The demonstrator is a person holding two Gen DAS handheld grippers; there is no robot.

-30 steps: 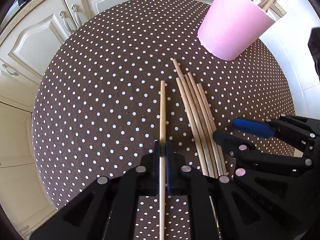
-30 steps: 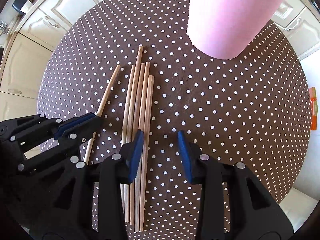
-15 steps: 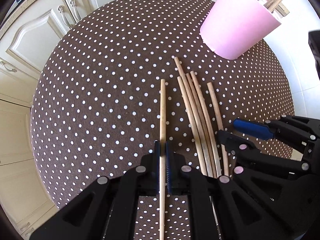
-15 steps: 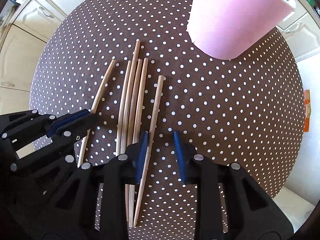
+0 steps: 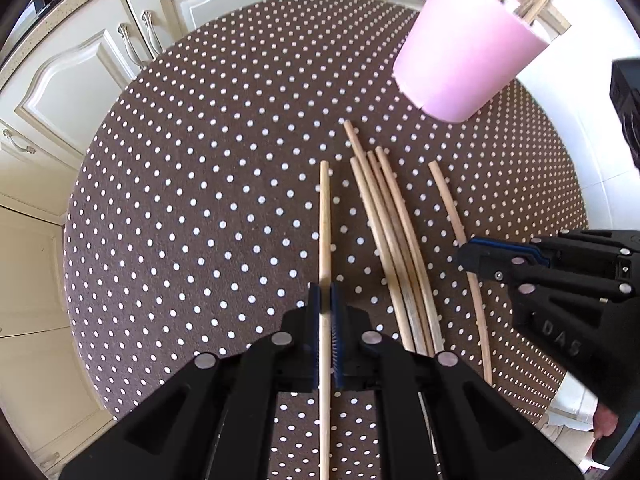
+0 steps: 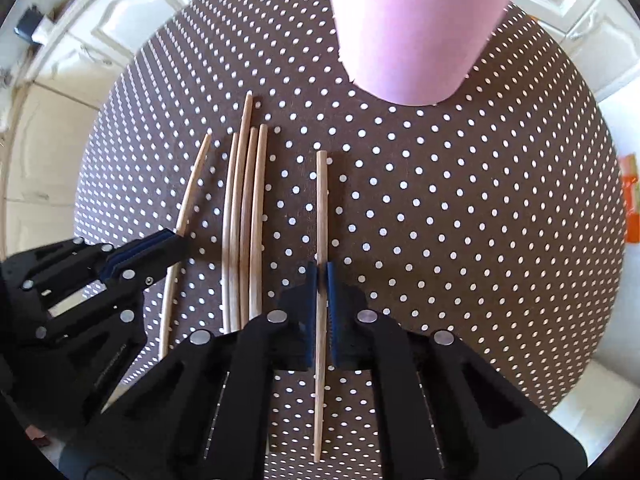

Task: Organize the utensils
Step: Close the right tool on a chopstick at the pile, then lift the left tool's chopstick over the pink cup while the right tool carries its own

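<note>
Wooden chopsticks lie on a round table with a brown dotted cloth (image 5: 192,208). My left gripper (image 5: 325,294) is shut on one chopstick (image 5: 325,220), which lies apart to the left of the bundle of several chopsticks (image 5: 394,240). In the right wrist view my right gripper (image 6: 322,276) points down, its jaws closing tight on another single chopstick (image 6: 321,200), and the pads press on it. That stick lies to the right of the bundle (image 6: 244,208). A pink cup (image 5: 464,48) with several sticks in it stands behind.
Cream cabinet doors (image 5: 80,76) with metal handles stand past the table's far left edge. The pink cup (image 6: 412,20) rises close ahead of the right gripper. An orange item (image 6: 630,200) lies on the floor at the right. The cloth shows bare at the left and right.
The right gripper's jaws went from wide open to shut on one chopstick, which slid out of the bundle to the right. The left gripper has kept its hold and its place.
</note>
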